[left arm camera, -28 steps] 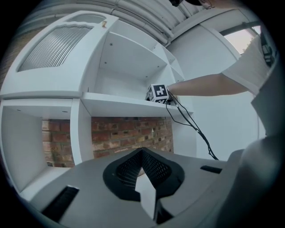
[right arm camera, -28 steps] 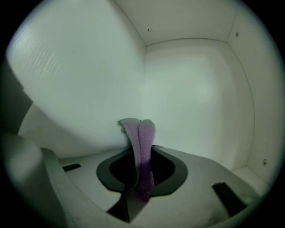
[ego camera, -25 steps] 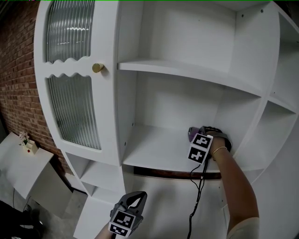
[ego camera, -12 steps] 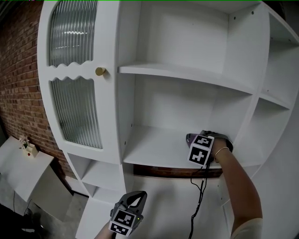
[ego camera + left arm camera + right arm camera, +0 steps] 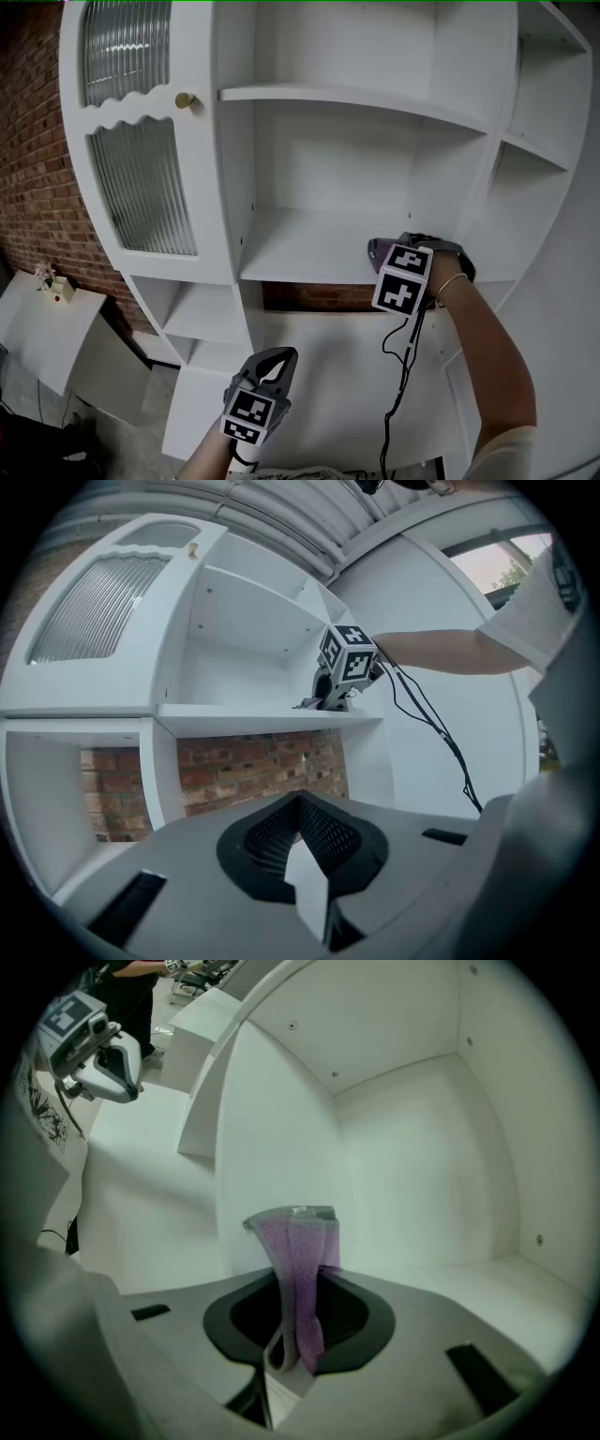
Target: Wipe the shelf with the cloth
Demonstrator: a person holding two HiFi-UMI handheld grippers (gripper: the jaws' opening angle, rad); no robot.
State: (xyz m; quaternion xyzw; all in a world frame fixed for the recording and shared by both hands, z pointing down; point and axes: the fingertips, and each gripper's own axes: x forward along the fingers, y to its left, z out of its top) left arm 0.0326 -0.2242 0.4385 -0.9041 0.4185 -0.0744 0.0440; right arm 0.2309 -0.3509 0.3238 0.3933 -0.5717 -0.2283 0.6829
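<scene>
Wiping stage: under way, by my read; the right claw [image 5: 292,1358] is in at the middle shelf [image 5: 300,246], clenched on the purple cloth [image 5: 298,1269].
Cloth: folded strip pinched between the right claw's jaws, with the free end sticking out past the tips. Can't tell if it touches the board.
Done so far: can't tell; no dust line or streak shows which part is wiped.
Left to do: likely the long stretch of shelf left of the right claw, plus the back corner ahead of it.
Left claw [image 5: 272,358]: jaws closed together on nothing, held low, well below the shelf and down-left of the right claw.
Surface: smooth white painted board, bare; side wall just right of the right claw, back panel ahead.
Room: white cabinet [image 5: 225,187] with a ribbed glass door [image 5: 141,187] and brass knob [image 5: 185,100] up-left of the right claw; brick wall [image 5: 33,187] further left; low white table [image 5: 37,328] well left of the left claw; black cable [image 5: 403,366] hanging under the right claw.
</scene>
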